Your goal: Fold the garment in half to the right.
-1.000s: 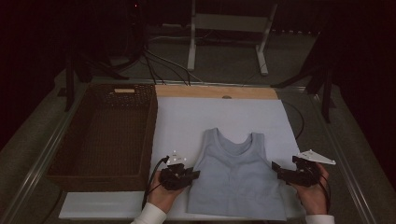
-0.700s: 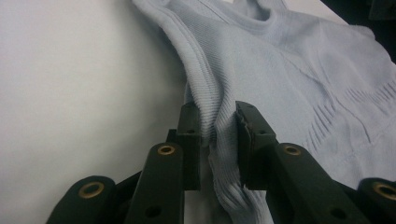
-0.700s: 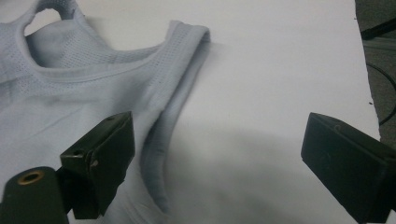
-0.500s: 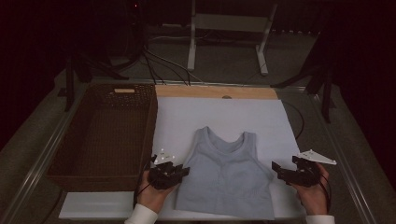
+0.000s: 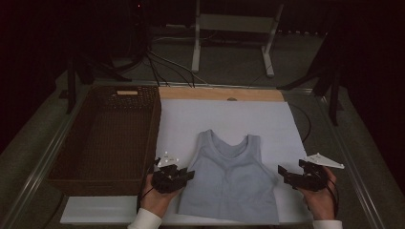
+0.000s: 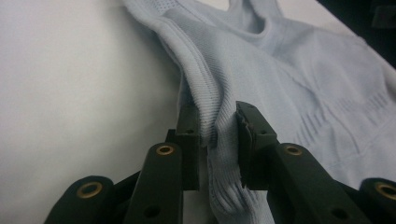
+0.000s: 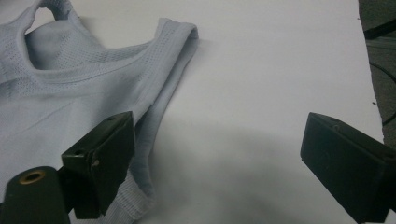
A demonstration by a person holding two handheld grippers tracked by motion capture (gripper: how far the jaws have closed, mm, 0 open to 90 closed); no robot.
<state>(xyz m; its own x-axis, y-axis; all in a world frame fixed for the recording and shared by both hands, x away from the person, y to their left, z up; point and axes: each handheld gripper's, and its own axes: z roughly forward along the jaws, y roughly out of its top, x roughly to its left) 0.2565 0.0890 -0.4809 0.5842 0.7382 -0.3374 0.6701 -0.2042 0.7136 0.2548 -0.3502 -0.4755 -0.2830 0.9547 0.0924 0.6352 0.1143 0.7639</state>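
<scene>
Dragged leftward since the earlier frame, the pale blue knitted sleeveless top (image 5: 229,183) lies on the white mat (image 5: 229,119). Left gripper (image 6: 218,135) pinches its side hem; right gripper (image 5: 285,172), wide open and empty, sits just beside the opposite edge.

The white surface (image 5: 229,119) lay bare across the upper centre of the frame, open to either hand. The wicker basket (image 5: 107,138) walled off the left, while the tank top (image 5: 231,183) covered the lower centre between the grippers.
</scene>
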